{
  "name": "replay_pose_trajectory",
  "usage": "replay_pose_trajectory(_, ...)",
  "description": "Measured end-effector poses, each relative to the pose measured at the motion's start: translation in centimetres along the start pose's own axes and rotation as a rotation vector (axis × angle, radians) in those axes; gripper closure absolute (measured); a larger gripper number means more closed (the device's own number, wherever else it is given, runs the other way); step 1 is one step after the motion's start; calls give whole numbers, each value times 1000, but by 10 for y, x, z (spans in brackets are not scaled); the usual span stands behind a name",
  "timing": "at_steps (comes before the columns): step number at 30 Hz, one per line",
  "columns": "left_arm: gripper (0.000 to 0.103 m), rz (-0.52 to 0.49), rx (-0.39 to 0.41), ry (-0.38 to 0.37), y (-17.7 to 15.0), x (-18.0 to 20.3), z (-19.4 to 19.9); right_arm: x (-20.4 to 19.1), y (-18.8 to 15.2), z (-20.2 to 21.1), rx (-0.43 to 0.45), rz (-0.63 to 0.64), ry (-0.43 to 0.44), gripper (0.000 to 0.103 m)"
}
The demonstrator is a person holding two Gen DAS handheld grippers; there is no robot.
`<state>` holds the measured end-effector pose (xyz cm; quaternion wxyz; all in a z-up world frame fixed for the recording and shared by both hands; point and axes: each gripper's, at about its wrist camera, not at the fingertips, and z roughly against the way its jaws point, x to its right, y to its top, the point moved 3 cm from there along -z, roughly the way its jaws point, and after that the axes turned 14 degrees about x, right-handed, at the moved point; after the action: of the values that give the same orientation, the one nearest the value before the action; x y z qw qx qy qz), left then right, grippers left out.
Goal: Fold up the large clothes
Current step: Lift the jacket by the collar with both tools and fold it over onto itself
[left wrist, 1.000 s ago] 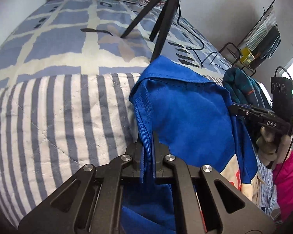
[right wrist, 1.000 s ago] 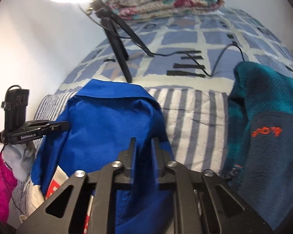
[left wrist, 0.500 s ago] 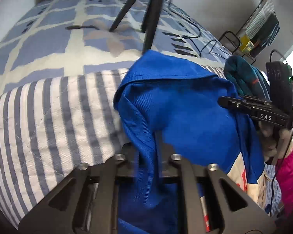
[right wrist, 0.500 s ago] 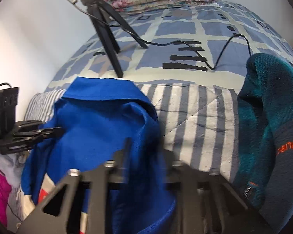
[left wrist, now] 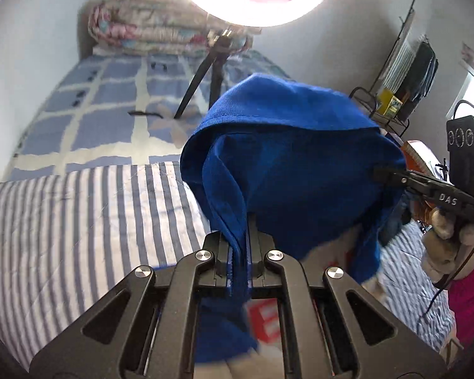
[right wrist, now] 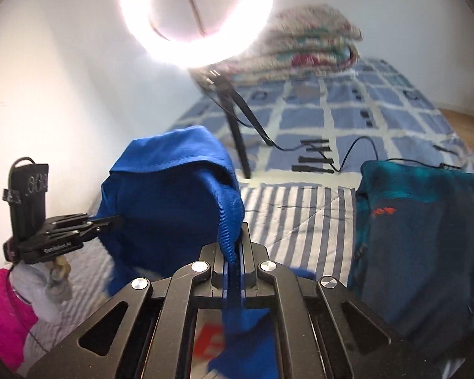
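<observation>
Both grippers are clamped on the blue shirt (left wrist: 294,170) right now: the left gripper (left wrist: 239,246) pinches one folded edge, and the right gripper (right wrist: 233,252) has just closed on the other. The shirt hangs bunched between them above the striped quilt (left wrist: 79,221), with a teal fleece (right wrist: 426,221) lying nearby.

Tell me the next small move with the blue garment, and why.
Probably carry it forward and lay it on the striped quilt. Both the left gripper and the right gripper are shut on the blue garment, which hangs bunched in the air between them.
</observation>
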<state>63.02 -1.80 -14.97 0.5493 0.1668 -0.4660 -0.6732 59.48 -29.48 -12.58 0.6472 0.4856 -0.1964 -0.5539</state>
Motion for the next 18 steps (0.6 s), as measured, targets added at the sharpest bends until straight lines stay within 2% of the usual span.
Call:
replay_pose_trajectory(5, 101, -31, 58, -12, -2, 39, 82, -33, 0, 76, 44, 13, 11, 100)
replay_pose_trajectory(9, 101, -114, 79, -23, -19, 80, 147, -60, -16, 137, 60, 22, 28, 100)
replay_pose_trajectory(13, 101, -106, 84, -40, -49, 102, 194, -82, -51, 190, 48, 30, 27, 100)
replay_pose_trajectory(18, 101, -104, 54, -62, -116, 121, 233, -95, -115, 234, 1, -3, 25, 100)
